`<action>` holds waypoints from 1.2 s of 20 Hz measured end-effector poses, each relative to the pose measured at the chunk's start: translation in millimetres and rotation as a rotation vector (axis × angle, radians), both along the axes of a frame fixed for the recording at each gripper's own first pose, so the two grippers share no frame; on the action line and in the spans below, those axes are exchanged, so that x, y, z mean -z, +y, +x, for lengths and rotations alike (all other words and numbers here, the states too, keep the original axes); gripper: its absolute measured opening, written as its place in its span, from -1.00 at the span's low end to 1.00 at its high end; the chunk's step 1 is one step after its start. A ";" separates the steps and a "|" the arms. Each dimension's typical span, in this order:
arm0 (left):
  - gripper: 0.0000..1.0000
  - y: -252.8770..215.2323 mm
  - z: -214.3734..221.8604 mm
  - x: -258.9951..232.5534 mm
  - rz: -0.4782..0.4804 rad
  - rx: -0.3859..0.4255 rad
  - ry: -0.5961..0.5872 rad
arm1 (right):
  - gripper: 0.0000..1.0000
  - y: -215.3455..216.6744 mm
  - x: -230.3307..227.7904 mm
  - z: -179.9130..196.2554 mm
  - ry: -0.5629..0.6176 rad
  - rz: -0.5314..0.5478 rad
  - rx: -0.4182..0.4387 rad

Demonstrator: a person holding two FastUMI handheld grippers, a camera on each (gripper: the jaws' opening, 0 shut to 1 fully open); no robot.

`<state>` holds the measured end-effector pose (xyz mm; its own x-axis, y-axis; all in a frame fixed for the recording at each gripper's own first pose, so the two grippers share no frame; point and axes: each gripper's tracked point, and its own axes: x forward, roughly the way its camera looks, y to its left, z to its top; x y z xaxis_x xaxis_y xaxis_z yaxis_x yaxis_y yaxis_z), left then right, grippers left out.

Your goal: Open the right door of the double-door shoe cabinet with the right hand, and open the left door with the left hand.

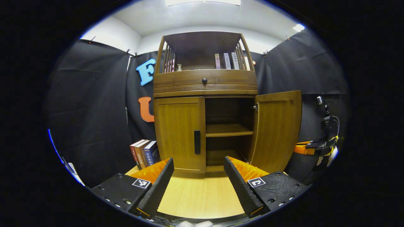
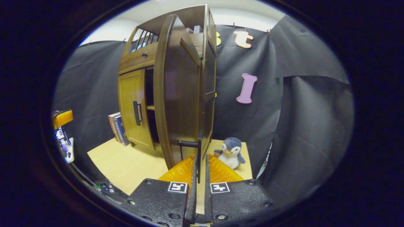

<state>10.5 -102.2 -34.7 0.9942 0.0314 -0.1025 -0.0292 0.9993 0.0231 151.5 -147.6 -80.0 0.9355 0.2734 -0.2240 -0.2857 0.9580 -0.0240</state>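
One door done: right door [image 1: 277, 130] swung open, center-right of frame, right hand-held gripper [image 2: 199, 167] nearly closed on its handle [image 2: 199, 151]. Left door [image 1: 180, 134] shut, center frame; left hand-held gripper [image 1: 199, 179] wide open, empty, short of handle [image 1: 197, 142]. Risk: fingers miss slim handle, or the pull drags the cabinet [image 1: 205, 82].

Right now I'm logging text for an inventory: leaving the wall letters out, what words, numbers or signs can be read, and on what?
Cabinet: no text seen.
Lower books: spines are printed, but too small to read.
Shelf books: spines are blurred and unreadable.
Square markers: black-and-white patterns, no words.
No text can be quoted from either view.
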 end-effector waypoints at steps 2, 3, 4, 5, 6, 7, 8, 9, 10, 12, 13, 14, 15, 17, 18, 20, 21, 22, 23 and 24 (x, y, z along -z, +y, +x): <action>0.92 5.0 5.2 0.9 0.002 0.024 0.001 | -0.39 -12.1 -20.7 -16.0 -0.034 0.007 0.076; 0.92 7.8 8.7 0.9 0.002 0.035 0.000 | -0.09 -10.3 -29.8 -27.1 -0.046 0.021 0.095; 0.92 10.0 11.8 0.7 -0.001 0.050 -0.001 | 0.21 -5.5 -38.2 -38.2 -0.056 0.034 0.107; 0.92 11.7 14.5 0.7 -0.005 0.066 -0.003 | 0.36 1.7 -45.9 -49.2 -0.067 0.043 0.113; 0.91 15.5 17.9 2.0 -0.006 0.080 -0.005 | 0.51 12.0 -51.5 -59.2 -0.067 0.041 0.116; 0.91 19.4 22.1 2.5 -0.004 0.091 -0.008 | 0.65 22.4 -52.5 -67.7 -0.071 0.035 0.120; 0.92 23.7 25.3 2.8 -0.002 0.101 -0.009 | 0.80 34.0 -56.3 -74.6 -0.082 0.034 0.137; 0.92 28.5 29.7 4.2 0.000 0.108 -0.007 | 0.94 46.0 -57.7 -80.6 -0.092 0.035 0.150; 0.92 34.3 32.5 5.6 0.002 0.113 -0.005 | 1.00 62.9 -57.8 -85.5 -0.101 0.039 0.157; 0.92 46.2 36.5 9.9 0.002 0.117 -0.006 | 1.00 96.3 -45.9 -93.4 -0.103 0.038 0.172; 0.92 52.7 39.0 11.0 0.003 0.122 -0.012 | 1.00 109.7 -40.0 -97.5 -0.101 0.040 0.188; 0.92 57.7 41.1 12.0 0.008 0.124 -0.016 | 1.00 123.0 -34.8 -101.1 -0.097 0.058 0.203; 0.92 62.6 43.4 15.1 0.016 0.128 -0.015 | 1.00 137.8 -28.9 -106.0 -0.084 0.082 0.205; 0.91 68.7 51.5 22.7 0.029 0.137 -0.012 | 1.00 163.0 -16.8 -112.3 -0.052 0.120 0.201; 1.00 69.9 58.3 25.3 0.029 0.144 -0.014 | 1.00 170.9 -13.4 -114.6 -0.040 0.119 0.199; 0.92 69.8 78.3 27.9 0.049 0.154 -0.033 | 1.00 177.8 -9.8 -117.6 -0.023 0.103 0.205; 0.92 67.0 91.9 29.0 0.054 0.163 -0.042 | 1.00 180.2 -11.2 -117.9 -0.018 0.095 0.205; 0.91 62.8 105.5 30.7 0.047 0.173 -0.053 | 1.00 182.1 -13.9 -117.8 -0.019 0.083 0.208; 0.91 57.5 121.6 32.6 0.033 0.183 -0.055 | 1.00 181.8 -16.8 -117.5 -0.024 0.069 0.214; 0.91 53.6 138.6 34.7 0.019 0.190 -0.063 | 1.00 181.3 -21.5 -116.9 -0.032 0.061 0.219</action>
<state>149.0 -48.6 -69.4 0.9868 -0.1565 -0.0413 0.1584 0.9863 0.0464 34.6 33.7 -58.5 0.9804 0.0748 -0.1822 -0.0705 0.9971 0.0296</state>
